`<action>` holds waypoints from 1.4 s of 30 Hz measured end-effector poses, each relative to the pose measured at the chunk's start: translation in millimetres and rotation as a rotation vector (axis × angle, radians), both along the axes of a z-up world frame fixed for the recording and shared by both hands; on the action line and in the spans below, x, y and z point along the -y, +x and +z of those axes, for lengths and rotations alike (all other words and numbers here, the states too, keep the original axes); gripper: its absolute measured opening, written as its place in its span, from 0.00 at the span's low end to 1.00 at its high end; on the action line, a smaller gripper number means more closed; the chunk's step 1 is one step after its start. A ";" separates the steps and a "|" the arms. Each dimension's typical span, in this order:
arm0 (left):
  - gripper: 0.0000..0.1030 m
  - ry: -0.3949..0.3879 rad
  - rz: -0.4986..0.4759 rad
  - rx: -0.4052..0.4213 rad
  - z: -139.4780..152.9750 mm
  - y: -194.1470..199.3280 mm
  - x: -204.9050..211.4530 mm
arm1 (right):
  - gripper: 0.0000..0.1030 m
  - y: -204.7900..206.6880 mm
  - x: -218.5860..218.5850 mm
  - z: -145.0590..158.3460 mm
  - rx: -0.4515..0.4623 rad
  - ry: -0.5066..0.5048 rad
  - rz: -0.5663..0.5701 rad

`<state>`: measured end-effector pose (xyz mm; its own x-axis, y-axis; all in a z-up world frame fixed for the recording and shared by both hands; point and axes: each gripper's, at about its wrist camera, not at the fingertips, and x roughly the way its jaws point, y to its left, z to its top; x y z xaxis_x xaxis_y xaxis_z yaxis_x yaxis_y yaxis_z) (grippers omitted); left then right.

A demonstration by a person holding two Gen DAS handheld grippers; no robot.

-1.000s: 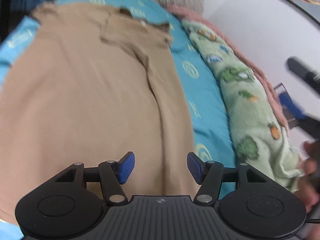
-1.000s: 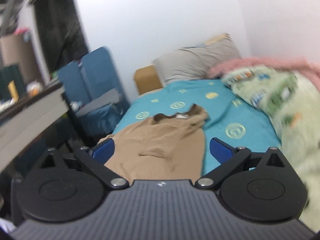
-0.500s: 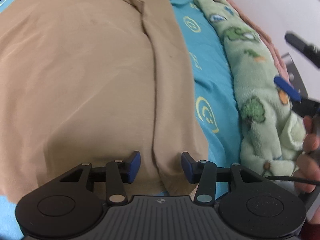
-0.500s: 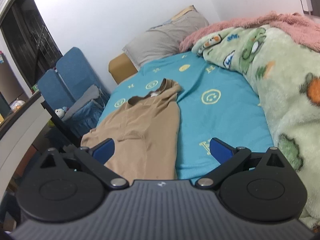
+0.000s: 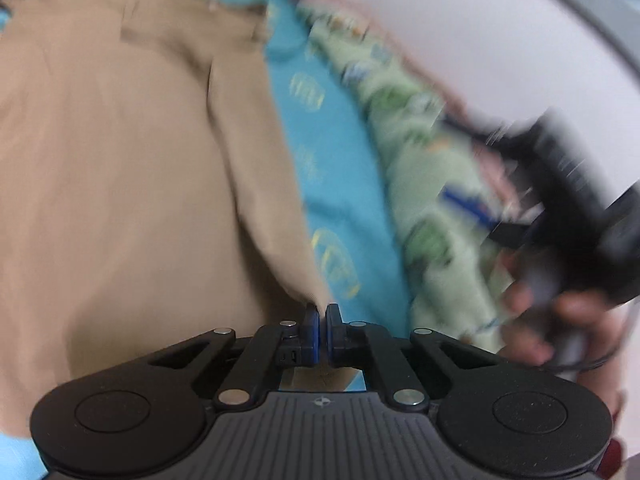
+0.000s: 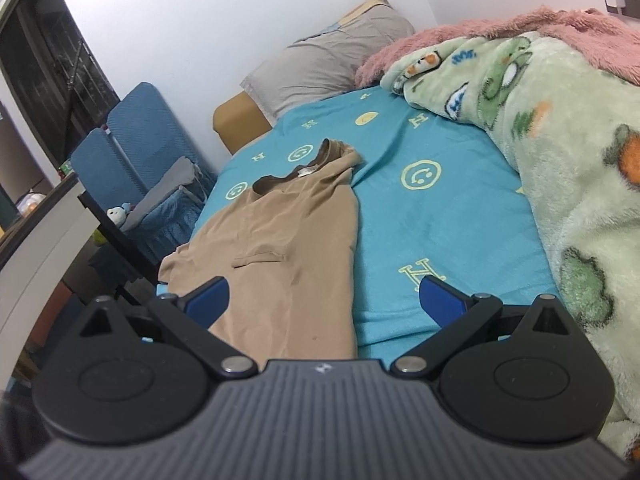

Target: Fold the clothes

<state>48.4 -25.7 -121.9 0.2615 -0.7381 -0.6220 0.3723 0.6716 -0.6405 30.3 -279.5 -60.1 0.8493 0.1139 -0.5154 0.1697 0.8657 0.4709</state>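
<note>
A tan T-shirt (image 5: pixel 120 184) lies on the turquoise bed sheet (image 5: pixel 340 184), its right side folded in along its length. My left gripper (image 5: pixel 322 316) is shut on the shirt's near right hem corner, which rises into the blue pads. In the right wrist view the same T-shirt (image 6: pixel 288 236) stretches away toward the pillow, collar at the far end. My right gripper (image 6: pixel 324 300) hovers open over the shirt's near end and the sheet (image 6: pixel 440 216), nothing between its fingers. The right gripper (image 5: pixel 472 208) also shows blurred at the right of the left wrist view, held by a hand (image 5: pixel 560 320).
A green cartoon-print fleece blanket (image 6: pixel 560 160) and a pink fuzzy blanket (image 6: pixel 560 28) pile along the bed's right side. A grey pillow (image 6: pixel 328 60) lies at the head. Blue folding chairs (image 6: pixel 132 148) and a dark desk (image 6: pixel 36 240) stand left of the bed.
My left gripper closed on the shirt's near hem corner, which now lifts between the pads. The right gripper dropped and tilted, then held still, staying open.
</note>
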 end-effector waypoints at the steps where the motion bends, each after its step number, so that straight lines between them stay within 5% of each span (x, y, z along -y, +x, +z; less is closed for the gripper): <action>1: 0.03 -0.024 0.018 0.024 7.7 0.7 -5.9 | 1.00 0.6 1.1 -1.6 -0.008 0.007 0.004; 6: 0.03 -0.078 0.181 0.012 19.2 17.2 -47.2 | 1.00 9.3 1.8 -16.3 -0.083 0.110 0.120; 11: 0.03 -0.092 0.292 -0.021 20.0 29.4 -72.7 | 1.00 22.4 -6.0 -46.5 -0.157 0.441 0.310; 18: 0.04 -0.086 0.321 -0.002 22.6 35.4 -85.5 | 1.00 41.4 -49.7 -78.9 -0.247 0.651 0.468; 26: 0.04 -0.096 0.305 -0.042 14.3 33.5 -89.5 | 1.00 14.5 -57.9 -73.4 -0.203 0.818 0.507; 34: 0.04 -0.120 0.244 -0.190 -13.5 28.4 -77.3 | 1.00 -22.9 -74.2 -35.3 -0.285 0.508 0.577; 42: 0.04 0.179 0.070 -0.190 -39.5 2.2 -28.6 | 1.00 -29.8 -45.9 -5.1 -0.189 0.329 0.391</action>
<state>50.6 3.0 -161.5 0.1745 -0.5964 -0.7835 0.2050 0.8002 -0.5635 0.6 -233.6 -65.2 0.6075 0.5837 -0.5387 -0.0272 0.6931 0.7203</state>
